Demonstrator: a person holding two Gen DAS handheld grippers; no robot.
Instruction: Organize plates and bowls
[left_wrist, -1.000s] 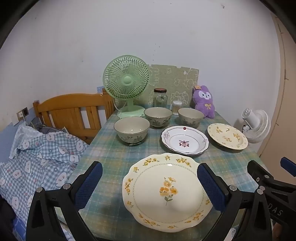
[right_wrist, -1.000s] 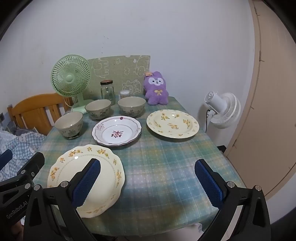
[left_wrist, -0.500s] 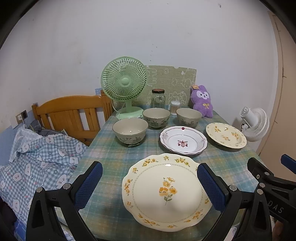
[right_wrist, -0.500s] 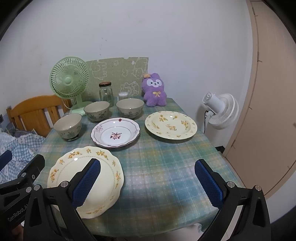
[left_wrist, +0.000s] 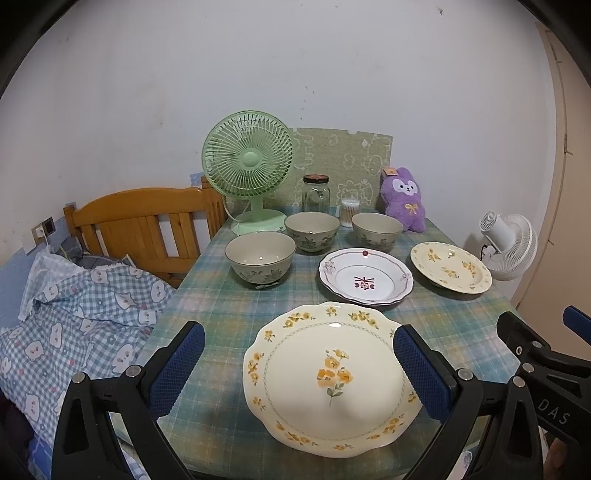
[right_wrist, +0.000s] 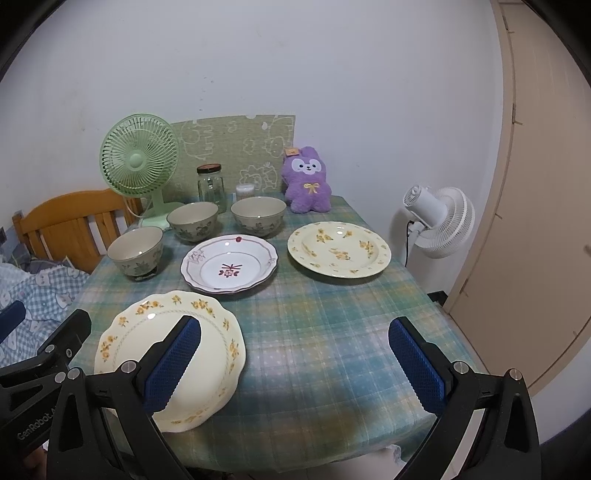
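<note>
A large cream plate with yellow flowers (left_wrist: 328, 373) (right_wrist: 162, 350) lies at the table's near edge. Behind it lie a white plate with a purple rim (left_wrist: 365, 277) (right_wrist: 229, 267) and a smaller yellow-flowered plate (left_wrist: 450, 266) (right_wrist: 338, 249). Three grey-green bowls (left_wrist: 260, 258) (left_wrist: 312, 230) (left_wrist: 376, 230) stand in a row further back; they also show in the right wrist view (right_wrist: 136, 254) (right_wrist: 192, 221) (right_wrist: 258, 215). My left gripper (left_wrist: 295, 373) is open and empty above the large plate. My right gripper (right_wrist: 293, 367) is open and empty to that plate's right.
A green fan (left_wrist: 248, 173), a glass jar (left_wrist: 316, 194), a small tub of swabs (left_wrist: 349, 212) and a purple plush (left_wrist: 404, 199) stand along the table's back. A wooden bed frame (left_wrist: 144, 221) and bedding (left_wrist: 74, 314) are at left. A white fan (right_wrist: 439, 221) and a door (right_wrist: 535, 221) are at right.
Both grippers have drawn back and risen slightly, so the dishes look a little farther away. Nothing on the table has moved, and both grippers stay open.
</note>
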